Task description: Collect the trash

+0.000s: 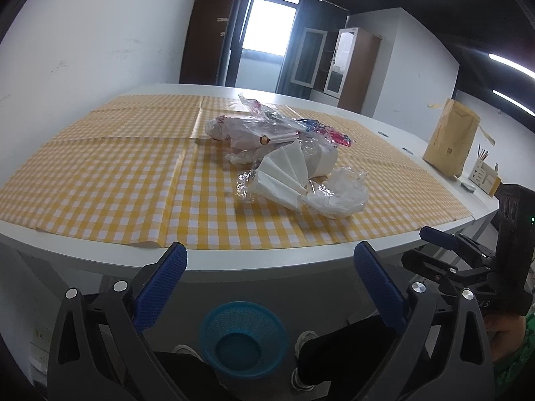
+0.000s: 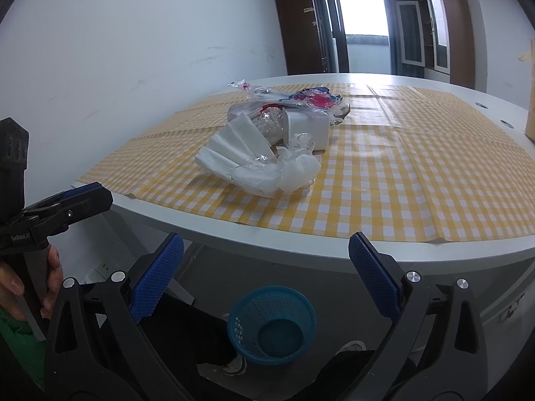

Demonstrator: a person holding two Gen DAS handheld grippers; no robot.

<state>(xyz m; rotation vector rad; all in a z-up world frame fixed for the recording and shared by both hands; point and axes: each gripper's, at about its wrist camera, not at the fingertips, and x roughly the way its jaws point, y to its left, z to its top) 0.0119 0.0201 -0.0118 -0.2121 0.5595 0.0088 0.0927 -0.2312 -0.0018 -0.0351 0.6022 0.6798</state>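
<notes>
Both grippers hang short of the table (image 1: 234, 264), below its near edge and level with one another. The left gripper (image 1: 270, 260) has its blue pads spread wide with nothing between them; the right gripper (image 2: 265, 250) is spread the same way and is also empty. Each shows in the other's view off to the side, and from there its jaws look parted too. Held released like this, they seem ready to reach in, so no piece has been taken yet by the look of it.

The trash (image 1: 284, 157) sits in one heap on the checked cloth (image 1: 117, 173), well in from the table's near edge and toward its middle. Nearest the edge lie fanned white napkins (image 1: 284, 173) and a crumpled clear bag (image 1: 337, 193). Behind them a white cup (image 2: 307, 127) lies tipped on its side, and farthest back are clear wrappers with pink and blue print (image 2: 307, 97).

A blue basket (image 1: 242, 341) stands on the floor under the table's near edge, between the person's shoes, probably so that each piece can be drawn back off the table and dropped straight in. A brown paper bag (image 1: 449, 137) stands upright at the table's right end, well apart from the heap.
</notes>
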